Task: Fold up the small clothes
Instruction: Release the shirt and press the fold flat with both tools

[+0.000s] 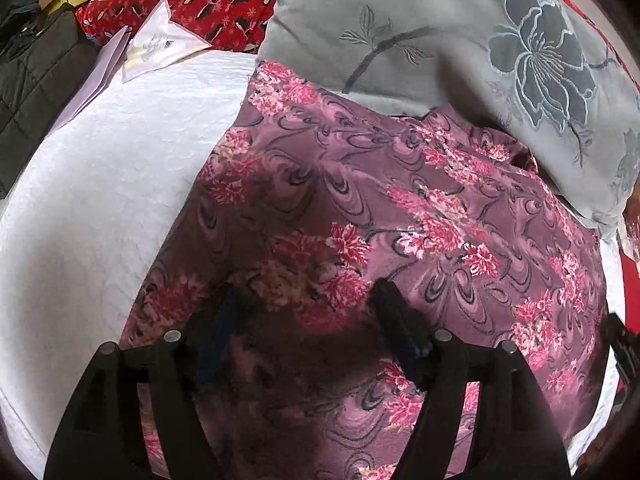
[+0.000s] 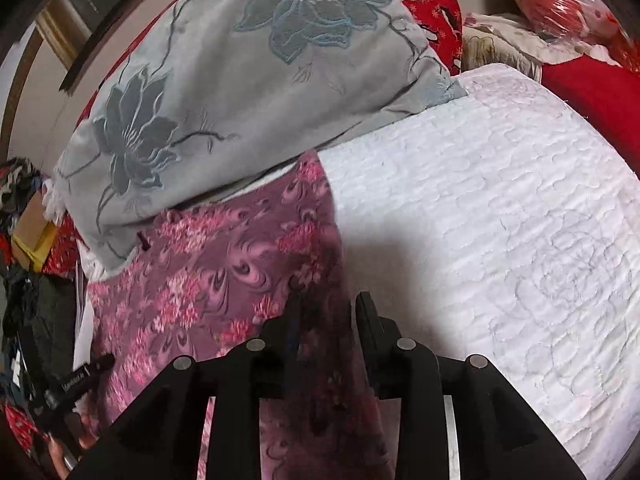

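Two views cover one mauve floral garment (image 1: 360, 208) lying flat on a white quilted bedcover (image 1: 100, 200). Left wrist view: far left, loose papers (image 1: 156, 44) and a dark padded jacket (image 1: 36, 80) appear, neither visible with such clarity from the other side. The left gripper (image 1: 308, 296) hangs above the garment's near part, fingers spread wide apart, nothing between them. A grey pillow (image 1: 440, 32), embroidered with large flowers, overlaps the garment's far edge. Right wrist view: the right gripper (image 2: 328, 304) straddles the garment's right edge, jaws narrowly apart, fabric between them; contact cannot be told. Only this view shows the stitched swirl pattern of the bedcover at right, and a wrapped red bundle (image 2: 568, 8) far right.
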{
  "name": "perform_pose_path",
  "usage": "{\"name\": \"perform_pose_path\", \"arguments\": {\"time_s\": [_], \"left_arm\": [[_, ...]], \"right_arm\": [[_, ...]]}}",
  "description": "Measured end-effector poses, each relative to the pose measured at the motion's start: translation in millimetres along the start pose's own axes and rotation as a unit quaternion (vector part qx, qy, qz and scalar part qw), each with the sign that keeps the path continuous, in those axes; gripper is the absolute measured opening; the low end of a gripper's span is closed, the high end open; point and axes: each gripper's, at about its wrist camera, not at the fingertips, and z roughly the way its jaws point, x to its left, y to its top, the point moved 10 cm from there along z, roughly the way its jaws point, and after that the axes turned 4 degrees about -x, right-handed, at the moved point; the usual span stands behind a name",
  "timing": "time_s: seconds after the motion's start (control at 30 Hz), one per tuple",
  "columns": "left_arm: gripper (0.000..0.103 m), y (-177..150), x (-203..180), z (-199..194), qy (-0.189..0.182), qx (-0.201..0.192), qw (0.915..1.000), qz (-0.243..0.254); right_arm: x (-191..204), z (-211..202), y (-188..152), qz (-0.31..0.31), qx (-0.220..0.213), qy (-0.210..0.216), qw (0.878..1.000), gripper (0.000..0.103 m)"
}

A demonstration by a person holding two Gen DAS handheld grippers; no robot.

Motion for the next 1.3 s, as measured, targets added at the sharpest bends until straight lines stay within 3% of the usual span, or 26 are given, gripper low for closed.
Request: {"name": "perform_pose_path", "arguments": {"time_s": [0.1,0.2,0.33,0.4,0.43,0.57,0.6,0.67,0.7,0.73,0.8,0.9,0.97,1.07,1.2,1.23,1.27,1.3], "left_arm": [[0.072,12,3,-10,-0.002,-0.022,0.9998,-0.005],[0.072,31,20,-17,0.026,-0.052,0.9981,-0.020],[0.072,31,33,5,0.042,-0.023,0.9983,-0.032],[0.072,29,32,12,0.044,-0.016,0.9985,-0.028],[0.072,31,31,12,0.049,-0.021,0.9983,-0.022],[0.075,31,27,18,0.065,-0.025,0.9974,-0.015],[0.075,31,27,21,0.066,-0.022,0.9975,-0.017],[0.075,31,29,18,0.064,-0.023,0.9975,-0.018],[0.075,32,30,15,0.062,-0.026,0.9975,-0.019],[0.075,35,31,12,0.059,-0.033,0.9975,-0.022],[0.075,38,32,5,0.055,-0.043,0.9972,-0.026],[0.075,40,26,-4,0.044,-0.054,0.9973,-0.024],[0.075,38,22,-3,0.050,-0.053,0.9973,-0.014],[0.075,34,25,3,0.064,-0.042,0.9971,-0.005],[0.075,31,39,7,0.072,-0.032,0.9967,-0.016],[0.075,28,42,10,0.073,-0.025,0.9968,-0.018],[0.075,26,43,13,0.068,-0.019,0.9973,-0.021],[0.076,23,45,16,0.063,-0.011,0.9977,-0.024]], "right_arm": [[1,7,13,0.006,-0.005,0.000,1.000,0.045],[-2,18,23,0.023,-0.005,0.002,1.000,0.051],[-10,44,27,0.059,0.018,0.004,0.998,0.052],[-5,48,33,0.052,0.008,0.014,0.999,0.037],[5,48,37,0.034,0.006,0.039,0.999,0.003],[14,35,53,0.011,-0.034,0.050,0.998,0.004],[8,40,51,0.011,-0.028,0.034,0.999,0.004],[-8,62,34,0.014,0.024,0.008,1.000,0.002],[-11,60,32,0.020,0.019,0.010,1.000,0.004],[-10,54,34,0.021,0.010,0.009,1.000,0.014],[-7,38,38,0.022,-0.009,0.006,1.000,0.014],[10,12,37,0.009,-0.037,0.046,0.998,0.014],[15,4,26,-0.011,-0.030,0.052,0.998,0.020],[8,6,7,-0.032,-0.016,0.017,0.999,0.029],[-10,11,-17,0.016,0.030,0.039,0.999,0.036],[-10,8,-24,0.020,0.031,0.052,0.998,0.026],[-8,3,-27,0.016,0.028,0.066,0.997,0.006],[-4,-5,-27,0.005,0.020,0.076,0.997,0.006]]}}
